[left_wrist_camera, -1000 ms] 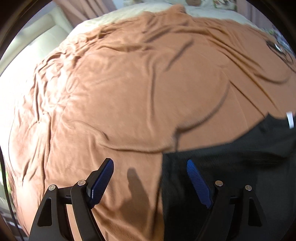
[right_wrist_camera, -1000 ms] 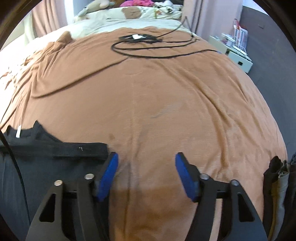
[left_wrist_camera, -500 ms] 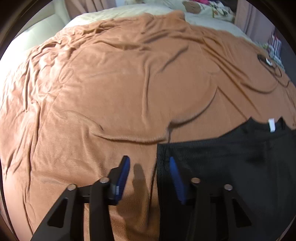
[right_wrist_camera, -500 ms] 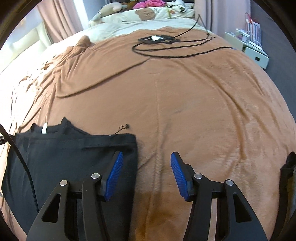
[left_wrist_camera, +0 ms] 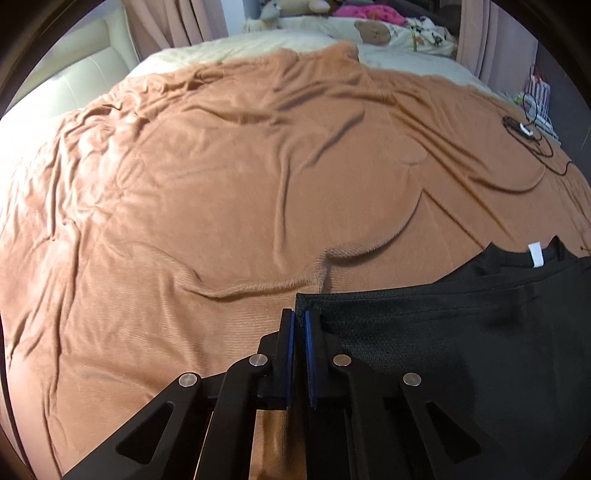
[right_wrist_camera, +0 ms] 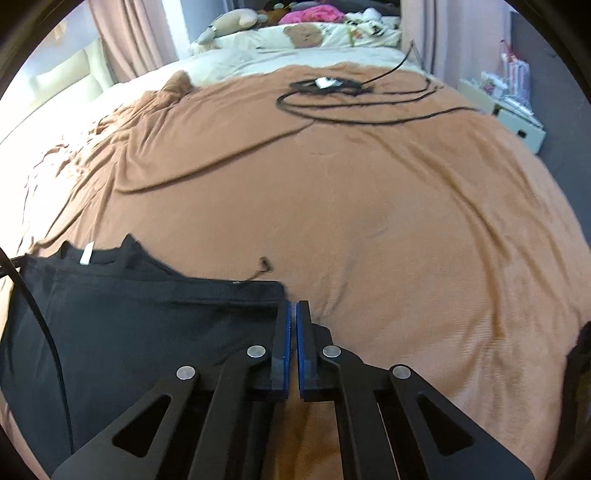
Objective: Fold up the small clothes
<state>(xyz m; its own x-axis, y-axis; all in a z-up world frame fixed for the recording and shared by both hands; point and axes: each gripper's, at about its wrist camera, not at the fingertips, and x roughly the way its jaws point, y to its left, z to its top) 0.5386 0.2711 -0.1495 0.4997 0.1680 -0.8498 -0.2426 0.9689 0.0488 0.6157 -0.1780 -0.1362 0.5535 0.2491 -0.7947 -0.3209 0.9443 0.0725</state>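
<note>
A black garment [left_wrist_camera: 461,343] with a white neck label [left_wrist_camera: 535,254] lies flat on a brown blanket [left_wrist_camera: 240,192]; it also shows in the right wrist view [right_wrist_camera: 129,314]. My left gripper [left_wrist_camera: 298,317] is shut at the garment's near left corner, blue pads together, and I cannot tell whether cloth is pinched. My right gripper [right_wrist_camera: 293,308] is shut at the garment's near right corner, just beside its edge, with no cloth visible between the pads.
A black cable [right_wrist_camera: 351,99] coils on the blanket far from me. Pillows and soft toys [right_wrist_camera: 306,33] lie at the bed's head. A white box [right_wrist_camera: 517,122] stands beside the bed at right. Dark clothes [right_wrist_camera: 580,354] sit at the right edge.
Both grippers have closed from wide open to shut and pulled back and up from the blanket. The garment now shows more fully in both views.
</note>
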